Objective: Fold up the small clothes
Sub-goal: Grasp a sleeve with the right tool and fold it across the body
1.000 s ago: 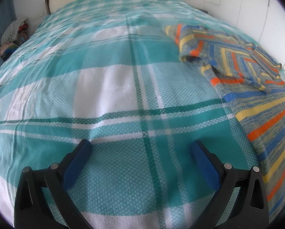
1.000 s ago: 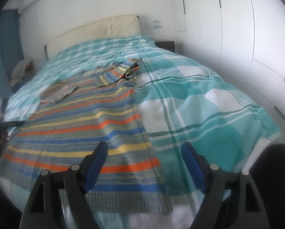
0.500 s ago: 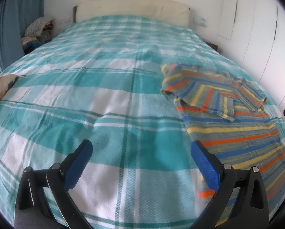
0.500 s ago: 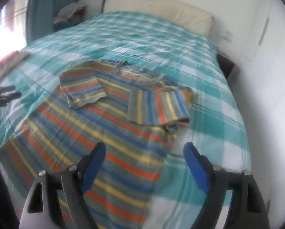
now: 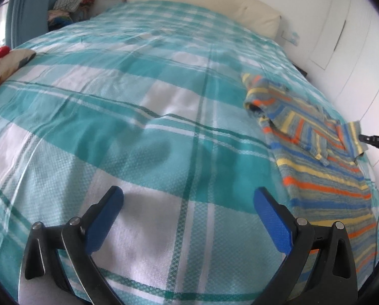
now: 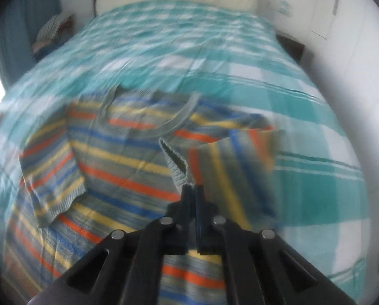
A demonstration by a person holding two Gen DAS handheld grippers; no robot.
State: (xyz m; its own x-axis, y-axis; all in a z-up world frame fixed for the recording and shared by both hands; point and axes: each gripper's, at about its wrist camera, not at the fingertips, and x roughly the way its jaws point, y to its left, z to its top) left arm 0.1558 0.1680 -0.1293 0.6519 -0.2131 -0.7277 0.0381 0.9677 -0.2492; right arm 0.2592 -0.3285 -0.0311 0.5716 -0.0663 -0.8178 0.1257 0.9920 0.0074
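Pinching sweater [image 6: 128, 157] sleeve cuff [image 6: 176, 167], right hand-held gripper [image 6: 192, 190] just closed from wide open; left hand-held gripper [image 5: 189, 203] gapes empty; sleeve fold starting.

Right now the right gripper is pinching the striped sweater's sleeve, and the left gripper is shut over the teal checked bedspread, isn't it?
Not quite. The left gripper is open, its blue pads wide apart above the bedspread, as the left wrist view shows. The right gripper is indeed shut on the striped sweater, at its sleeve cuff.
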